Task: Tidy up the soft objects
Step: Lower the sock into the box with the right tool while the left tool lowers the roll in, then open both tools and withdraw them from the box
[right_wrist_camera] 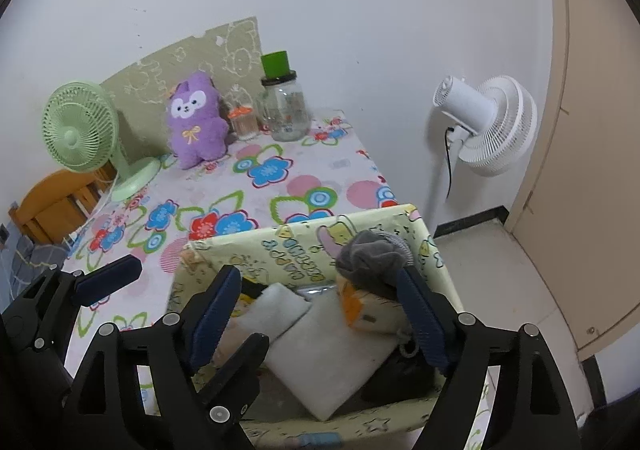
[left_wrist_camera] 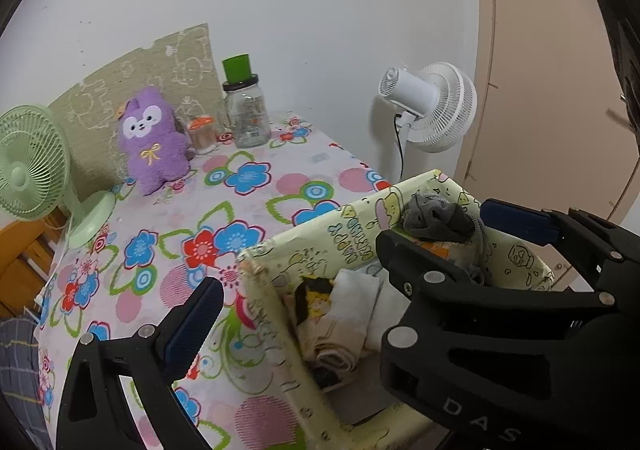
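A yellow cartoon-print storage box (left_wrist_camera: 256, 270) (right_wrist_camera: 256, 246) stands at the near right corner of the table. It holds folded white cloths (left_wrist_camera: 356, 302) (right_wrist_camera: 320, 346), a beige roll (left_wrist_camera: 332, 354) and a dark item. A grey sock bundle (left_wrist_camera: 436, 218) (right_wrist_camera: 370, 258) rests at the box's far right, against my right gripper's right finger (right_wrist_camera: 420, 322). My right gripper (right_wrist_camera: 316, 322) is open over the box. My left gripper (left_wrist_camera: 296, 262) is open; its left finger is over the tablecloth, its right finger over the box. A purple plush toy (left_wrist_camera: 152, 138) (right_wrist_camera: 196, 118) stands at the table's back.
A flowered tablecloth (left_wrist_camera: 240, 178) covers the table. A green desk fan (left_wrist_camera: 36, 166) (right_wrist_camera: 80, 126) stands at the back left. A glass jar with a green lid (left_wrist_camera: 244, 106) (right_wrist_camera: 284, 98) and a small orange-lidded jar (left_wrist_camera: 202, 134) stand beside the plush. A white floor fan (left_wrist_camera: 432, 106) (right_wrist_camera: 488, 122) stands right of the table.
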The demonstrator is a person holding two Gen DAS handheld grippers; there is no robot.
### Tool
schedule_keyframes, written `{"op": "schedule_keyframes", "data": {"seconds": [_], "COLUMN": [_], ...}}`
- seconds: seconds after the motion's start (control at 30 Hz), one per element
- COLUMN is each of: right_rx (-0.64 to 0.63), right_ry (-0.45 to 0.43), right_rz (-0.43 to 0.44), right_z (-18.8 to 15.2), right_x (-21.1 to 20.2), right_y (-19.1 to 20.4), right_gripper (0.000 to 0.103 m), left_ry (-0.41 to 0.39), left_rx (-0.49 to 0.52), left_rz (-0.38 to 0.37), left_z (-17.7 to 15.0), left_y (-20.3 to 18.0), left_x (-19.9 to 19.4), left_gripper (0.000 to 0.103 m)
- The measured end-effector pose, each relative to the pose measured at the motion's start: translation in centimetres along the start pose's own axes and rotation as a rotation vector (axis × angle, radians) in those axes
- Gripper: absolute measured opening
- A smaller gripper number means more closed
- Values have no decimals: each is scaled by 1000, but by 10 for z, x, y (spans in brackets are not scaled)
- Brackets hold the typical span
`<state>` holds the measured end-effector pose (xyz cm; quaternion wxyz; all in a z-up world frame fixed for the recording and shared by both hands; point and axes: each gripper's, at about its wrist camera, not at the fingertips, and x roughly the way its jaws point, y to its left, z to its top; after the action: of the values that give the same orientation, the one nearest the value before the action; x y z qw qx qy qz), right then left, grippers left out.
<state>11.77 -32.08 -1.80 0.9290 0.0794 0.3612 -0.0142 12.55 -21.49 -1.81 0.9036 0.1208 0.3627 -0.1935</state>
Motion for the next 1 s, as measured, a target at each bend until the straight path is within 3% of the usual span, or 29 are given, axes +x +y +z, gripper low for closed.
{"op": "schedule_keyframes", "data": {"seconds": [0.5, 1.0], "right_rx": [-63, -144], "right_ry": [-56, -96], "right_rz": [36, 78], "right_z": [-15, -30], "right_x": [-30, -56], "right_y": [53, 116], "right_gripper": [92, 92], "left_ry": [-46, -73], "left_rx": [-66, -152], "left_rz": [56, 129], "left_z": [-30, -69], "left_y": [41, 100], "left_x": [-38, -79], "left_gripper": [103, 103]}}
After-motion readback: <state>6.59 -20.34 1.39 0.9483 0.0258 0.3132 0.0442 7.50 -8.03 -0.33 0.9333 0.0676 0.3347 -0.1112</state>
